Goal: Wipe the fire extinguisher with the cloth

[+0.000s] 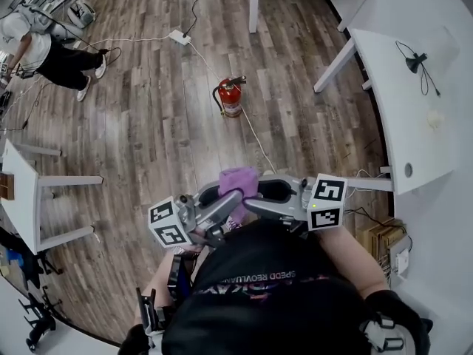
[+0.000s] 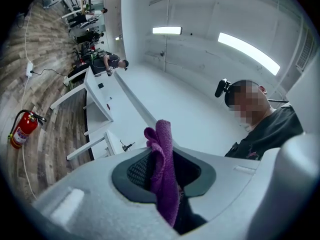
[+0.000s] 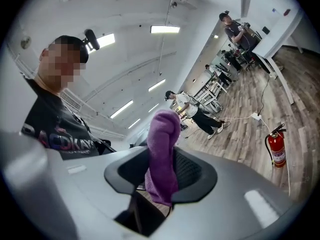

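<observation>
Fingers [image 2: 134, 170] of my left gripper [image 2: 162, 174] pinch the fuzzy purple cloth [image 2: 162, 159], which stands up out of them. My right gripper [image 3: 162, 176] faces the left one just in front of my chest. Its fingers [image 3: 189, 170] are spread wide, with the cloth's other end loose between them. The red cylindrical fire extinguisher [image 1: 230, 97] stands upright on the grey-brown wooden plank floor [image 1: 148, 124], well apart from the cloth, with a thin white cable [image 1: 253, 135] running just beside it.
</observation>
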Available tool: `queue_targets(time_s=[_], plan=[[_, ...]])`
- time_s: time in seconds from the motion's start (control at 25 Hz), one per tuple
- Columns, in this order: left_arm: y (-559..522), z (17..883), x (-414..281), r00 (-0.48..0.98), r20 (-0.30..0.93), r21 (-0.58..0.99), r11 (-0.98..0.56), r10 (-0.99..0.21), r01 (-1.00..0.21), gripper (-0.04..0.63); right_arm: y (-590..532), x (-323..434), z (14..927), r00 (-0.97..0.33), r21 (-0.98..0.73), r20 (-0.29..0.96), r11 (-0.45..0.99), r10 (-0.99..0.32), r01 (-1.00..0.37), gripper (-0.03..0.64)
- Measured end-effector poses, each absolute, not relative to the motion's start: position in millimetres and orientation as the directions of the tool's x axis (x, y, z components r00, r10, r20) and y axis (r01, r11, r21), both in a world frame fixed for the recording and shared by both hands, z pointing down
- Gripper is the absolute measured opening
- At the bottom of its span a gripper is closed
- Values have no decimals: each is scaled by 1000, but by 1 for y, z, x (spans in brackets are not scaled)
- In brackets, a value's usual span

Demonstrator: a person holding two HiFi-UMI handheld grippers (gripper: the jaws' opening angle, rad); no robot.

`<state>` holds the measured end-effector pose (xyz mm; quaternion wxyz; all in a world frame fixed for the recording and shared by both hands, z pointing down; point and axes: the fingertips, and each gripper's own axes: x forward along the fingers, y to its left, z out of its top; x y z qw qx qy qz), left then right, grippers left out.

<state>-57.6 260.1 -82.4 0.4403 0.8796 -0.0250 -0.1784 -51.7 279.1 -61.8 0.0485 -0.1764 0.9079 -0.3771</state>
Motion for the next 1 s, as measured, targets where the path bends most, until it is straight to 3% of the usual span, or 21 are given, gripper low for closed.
queue_targets(time_s=[0.2,0.52,0.64,0.72,1.0], plan=[[221,-91,-22,937,-258,769,-638,-237,50,86,242,-15,-74,-949,-706,-4,674,-314,-220,77],[163,-74,4,887,-191,785,-609,-420,-119,106,184,69,-66,-947,-753,-83,642,-310,-144,67],[154,-68,7,879,-165,791,-593,-447,-153,79,155,97,-56,-926,-776,-69,604,-370,-183,67],[153,-65,6,884,-152,792,-590,-442,-159,3,140,108,-47,-911,-782,-46,582,-410,-222,67],[132,-52,-15,896,-127,801,-577,-425,-159,-5,84,115,-30,-847,-786,45,505,-529,-357,67]])
